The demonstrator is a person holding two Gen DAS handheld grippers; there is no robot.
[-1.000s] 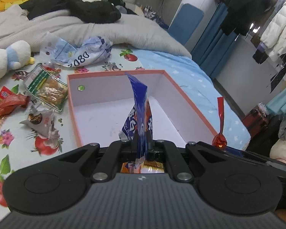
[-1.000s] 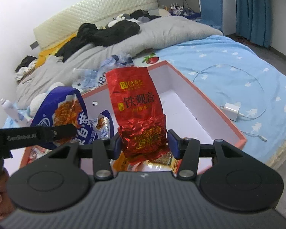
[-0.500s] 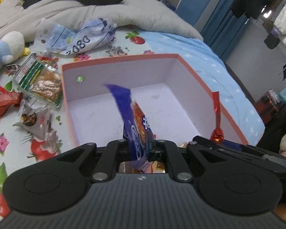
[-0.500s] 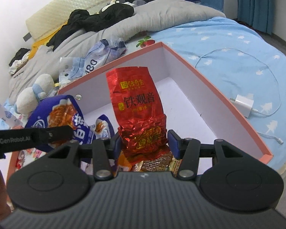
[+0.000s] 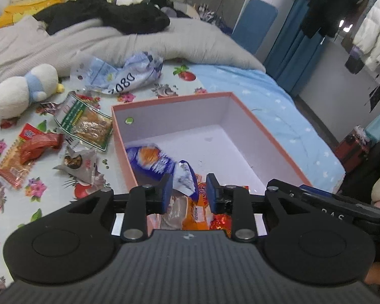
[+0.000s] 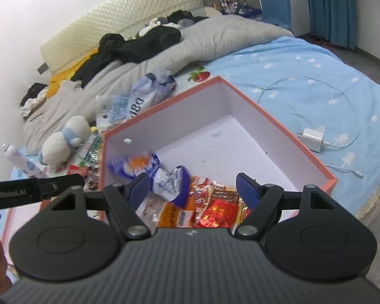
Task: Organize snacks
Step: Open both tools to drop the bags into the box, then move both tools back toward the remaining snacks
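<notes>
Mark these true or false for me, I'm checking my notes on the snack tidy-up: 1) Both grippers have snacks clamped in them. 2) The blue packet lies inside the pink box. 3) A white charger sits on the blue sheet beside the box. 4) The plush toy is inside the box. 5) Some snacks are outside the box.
1) False. The left gripper and right gripper are both opening, and no snack is pressed between the pads.
2) True. The blue packet lies in the pink box, near its left wall.
3) True. The white charger lies there.
4) False. The plush toy lies on the floral sheet, outside it.
5) True. The red packet and green packet lie left of it.
</notes>
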